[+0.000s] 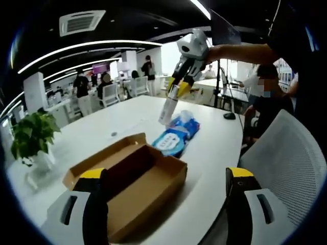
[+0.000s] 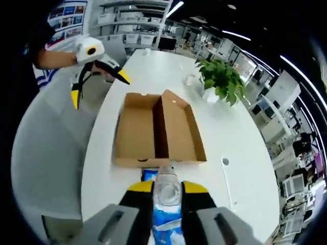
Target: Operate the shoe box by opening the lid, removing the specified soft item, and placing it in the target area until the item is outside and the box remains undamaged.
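From the right gripper view my right gripper (image 2: 167, 193) is clamped on a clear plastic bottle (image 2: 166, 190) held above the blue soft pack (image 2: 164, 224), which lies on the white table (image 2: 240, 148) just beside the open cardboard shoe box (image 2: 158, 130) (lid folded flat alongside the tray). My left gripper (image 1: 168, 191) hangs over the table's near edge with its jaws wide apart, the box just ahead of it. A potted plant (image 2: 220, 77) stands beyond the box.

No lettering is legible anywhere: print on the blue soft pack (image 1: 176, 136) and wall posters (image 2: 65, 15) at eleven o'clock stays blurred.
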Tool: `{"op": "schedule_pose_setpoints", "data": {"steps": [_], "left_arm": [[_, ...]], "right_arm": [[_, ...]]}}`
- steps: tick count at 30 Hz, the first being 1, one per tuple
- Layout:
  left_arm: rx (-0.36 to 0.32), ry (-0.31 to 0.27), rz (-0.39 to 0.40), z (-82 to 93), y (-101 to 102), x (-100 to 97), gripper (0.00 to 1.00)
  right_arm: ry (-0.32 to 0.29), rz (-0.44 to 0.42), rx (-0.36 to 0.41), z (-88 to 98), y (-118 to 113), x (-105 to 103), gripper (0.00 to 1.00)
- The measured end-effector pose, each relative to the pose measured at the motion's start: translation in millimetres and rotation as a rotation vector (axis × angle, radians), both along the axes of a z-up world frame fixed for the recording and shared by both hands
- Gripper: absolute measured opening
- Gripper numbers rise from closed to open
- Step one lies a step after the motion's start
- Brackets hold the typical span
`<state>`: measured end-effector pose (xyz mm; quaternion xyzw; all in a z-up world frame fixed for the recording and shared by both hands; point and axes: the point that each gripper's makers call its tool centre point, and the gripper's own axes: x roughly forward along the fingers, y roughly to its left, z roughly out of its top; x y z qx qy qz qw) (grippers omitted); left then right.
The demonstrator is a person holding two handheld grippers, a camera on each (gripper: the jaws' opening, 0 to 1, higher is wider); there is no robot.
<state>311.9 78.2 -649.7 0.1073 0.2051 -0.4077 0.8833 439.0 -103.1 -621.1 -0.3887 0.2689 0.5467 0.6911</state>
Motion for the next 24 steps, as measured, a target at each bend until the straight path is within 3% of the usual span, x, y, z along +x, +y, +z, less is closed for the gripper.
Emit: {"op": "schedule_pose_setpoints", "data": {"steps": [24], "left_arm": [[0.007,0.014,0.089,-1.1,24,-4.4,1.0]], "right_arm": [[-0.036,0.163,-0.204,-66.7,-20,74,0.16]]}}
